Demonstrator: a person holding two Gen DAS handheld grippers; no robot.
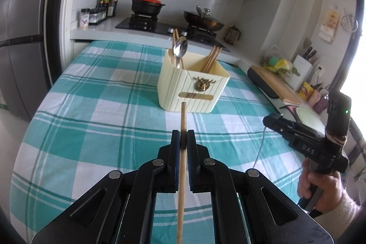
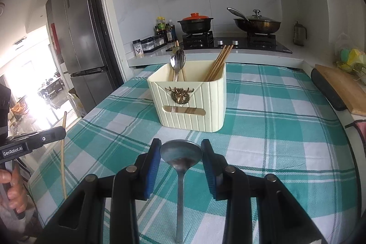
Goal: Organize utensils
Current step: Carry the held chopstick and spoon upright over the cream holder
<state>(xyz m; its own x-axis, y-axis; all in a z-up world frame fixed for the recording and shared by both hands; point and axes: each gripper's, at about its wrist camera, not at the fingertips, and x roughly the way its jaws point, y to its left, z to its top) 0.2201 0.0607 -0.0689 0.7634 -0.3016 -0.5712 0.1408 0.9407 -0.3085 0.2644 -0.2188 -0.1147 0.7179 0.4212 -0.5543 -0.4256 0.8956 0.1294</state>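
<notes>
My left gripper (image 1: 183, 141) is pressed together on a single pale, round wooden chopstick (image 1: 183, 120). The stick runs lengthwise between the pads, its blunt end projecting past the fingertips and its other end trailing back under the gripper body.

My right gripper (image 2: 180, 152) pinches a dull grey metal spoon (image 2: 181, 152) across the widest part of its oval bowl. The bowl faces up, level with the fingertips; the thin handle runs straight back toward the camera.

Ahead of both grippers, a cream ribbed plastic utensil holder with a gold deer emblem (image 2: 189, 95) stands on the teal-and-white checked tablecloth (image 2: 274, 129). Its left compartment contains spoons (image 2: 177, 61); its right compartment contains brown chopsticks (image 2: 219, 61) leaning right.
</notes>
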